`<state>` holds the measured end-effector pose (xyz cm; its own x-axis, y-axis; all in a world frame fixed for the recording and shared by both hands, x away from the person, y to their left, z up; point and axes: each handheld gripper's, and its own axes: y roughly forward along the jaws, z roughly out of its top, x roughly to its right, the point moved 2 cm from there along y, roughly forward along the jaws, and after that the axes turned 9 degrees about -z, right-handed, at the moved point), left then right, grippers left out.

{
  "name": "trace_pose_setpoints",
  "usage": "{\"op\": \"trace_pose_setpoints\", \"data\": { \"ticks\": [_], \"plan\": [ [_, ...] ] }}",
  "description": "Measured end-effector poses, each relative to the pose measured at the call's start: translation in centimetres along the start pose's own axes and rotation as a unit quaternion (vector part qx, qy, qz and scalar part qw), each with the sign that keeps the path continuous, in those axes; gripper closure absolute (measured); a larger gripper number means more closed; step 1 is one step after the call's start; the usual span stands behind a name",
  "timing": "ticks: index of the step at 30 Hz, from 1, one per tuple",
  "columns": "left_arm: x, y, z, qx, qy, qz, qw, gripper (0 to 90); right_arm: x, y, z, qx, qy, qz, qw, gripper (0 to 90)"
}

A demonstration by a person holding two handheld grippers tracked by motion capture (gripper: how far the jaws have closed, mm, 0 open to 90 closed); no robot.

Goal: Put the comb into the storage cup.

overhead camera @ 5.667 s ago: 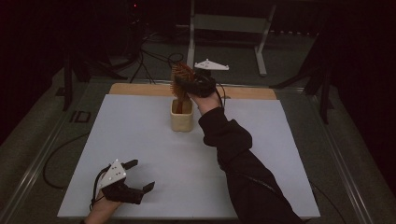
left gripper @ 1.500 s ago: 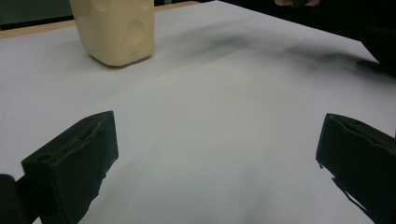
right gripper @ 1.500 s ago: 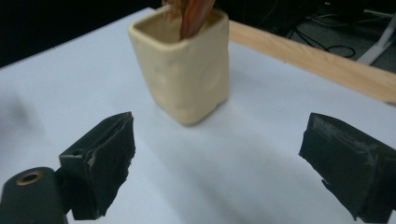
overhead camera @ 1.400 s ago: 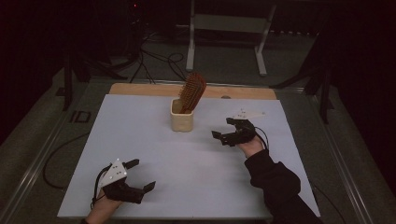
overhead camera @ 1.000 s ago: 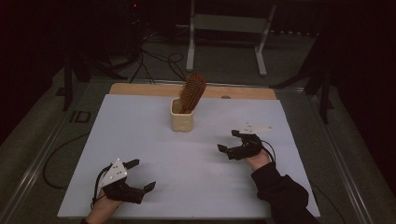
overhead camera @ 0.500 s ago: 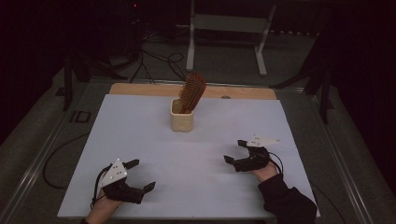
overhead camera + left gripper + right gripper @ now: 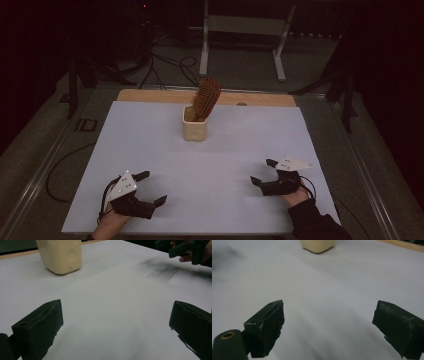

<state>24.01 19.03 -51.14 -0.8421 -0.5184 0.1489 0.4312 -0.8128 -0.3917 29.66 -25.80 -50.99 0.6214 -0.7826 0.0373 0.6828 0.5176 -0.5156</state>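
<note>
Hairbrush (image 7: 205, 97): it stands in the cream holder (image 7: 194, 124), brown head up, leaning a little toward the far side of the table.
Cream holder: it sits on the white tabletop (image 7: 150, 150), near the far edge, about in the middle.
Left gripper (image 7: 149, 189): well away from the cream holder, near the front left corner. Its jaws are wide apart and hold nothing.
Right gripper (image 7: 263, 171): well away from the cream holder, near the front right. Its jaws are spread too, with nothing in them.
What could go wrong: the hairbrush leans and its big head sticks up high over the cream holder. I think a bump to the table could tip the holder or make the brush fall out.
Another worry: a cable trails from each gripper. It could snag on the table edge if a hand moves fast.
Tabletop: white, flat and bare around the cream holder, with a wooden strip (image 7: 150, 95) just behind it.
Room: dark. Behind the cream holder there are floor cables (image 7: 170, 60) and a grey metal stand (image 7: 240, 30).
</note>
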Motion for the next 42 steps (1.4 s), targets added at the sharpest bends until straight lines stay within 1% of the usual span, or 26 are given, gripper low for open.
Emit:
{"op": "trace_pose_setpoints", "data": {
  "ticks": [3, 9, 10, 14, 16, 17, 19, 20, 24, 27, 29, 31, 33, 37, 42],
  "plan": [
    [0.0, 0.0, 0.0, 0.001, -0.001, 0.000, 1.0000, 0.0, 0.1, -0.5, -0.4, 0.000, -0.007, -0.010, 0.9999, 9.3],
    [0.0, 0.1, -0.1, -0.002, -0.002, -0.001, 1.0000, 0.0, 0.4, -1.6, -1.2, 0.003, 0.001, -0.018, 0.9998, 9.3],
    [0.0, 0.1, -0.1, -0.003, -0.001, 0.000, 1.0000, 0.0, 0.5, -1.7, -1.4, 0.003, 0.006, -0.018, 0.9998, 9.3],
    [0.0, 0.1, -0.1, -0.003, -0.002, -0.001, 1.0000, 0.0, 0.7, -2.2, -1.8, -0.003, 0.012, -0.028, 0.9995, 9.3],
    [0.0, 0.1, -0.2, -0.006, -0.002, 0.002, 1.0000, 0.0, 0.7, -2.2, -2.0, -0.006, 0.011, -0.035, 0.9993, 9.4],
    [0.0, 0.1, -0.2, -0.006, -0.003, 0.001, 1.0000, 0.0, 0.6, -2.3, -2.1, -0.006, 0.006, -0.035, 0.9994, 9.3],
    [0.0, 0.1, -0.2, -0.006, -0.001, 0.002, 1.0000, 0.0, 0.5, -2.3, -2.3, -0.010, -0.004, -0.043, 0.9990, 9.4],
    [0.0, 0.1, -0.2, -0.005, -0.002, 0.002, 1.0000, 0.0, 0.5, -2.3, -2.3, -0.012, -0.007, -0.044, 0.9990, 9.4],
    [0.0, 0.1, -0.2, -0.007, 0.000, 0.002, 1.0000, 0.0, 0.6, -2.0, -2.3, -0.013, -0.006, -0.047, 0.9988, 9.4],
    [0.0, 0.1, -0.3, -0.010, 0.000, 0.002, 0.9999, 0.0, 0.5, -1.7, -2.3, -0.014, -0.008, -0.042, 0.9990, 9.3],
    [0.0, 0.2, -0.3, -0.010, 0.000, 0.001, 0.9999, 0.0, 0.3, -1.6, -2.2, -0.012, -0.016, -0.042, 0.9989, 9.3],
    [0.0, 0.2, -0.3, -0.011, 0.000, 0.001, 0.9999, 0.0, 0.2, -1.6, -2.1, -0.012, -0.018, -0.043, 0.9989, 9.4],
    [0.1, 0.2, -0.3, -0.015, 0.000, 0.001, 0.9999, 0.0, 0.3, -1.5, -2.1, -0.011, -0.015, -0.042, 0.9990, 9.4],
    [0.1, 0.2, -0.3, -0.013, 0.001, 0.000, 0.9999, 0.0, 0.3, -1.6, -2.1, -0.006, -0.012, -0.038, 0.9992, 9.3],
    [0.1, 0.1, -0.3, -0.013, 0.001, 0.000, 0.9999, 0.0, 0.2, -1.6, -2.0, -0.006, -0.014, -0.037, 0.9992, 9.4]
  ]
}}
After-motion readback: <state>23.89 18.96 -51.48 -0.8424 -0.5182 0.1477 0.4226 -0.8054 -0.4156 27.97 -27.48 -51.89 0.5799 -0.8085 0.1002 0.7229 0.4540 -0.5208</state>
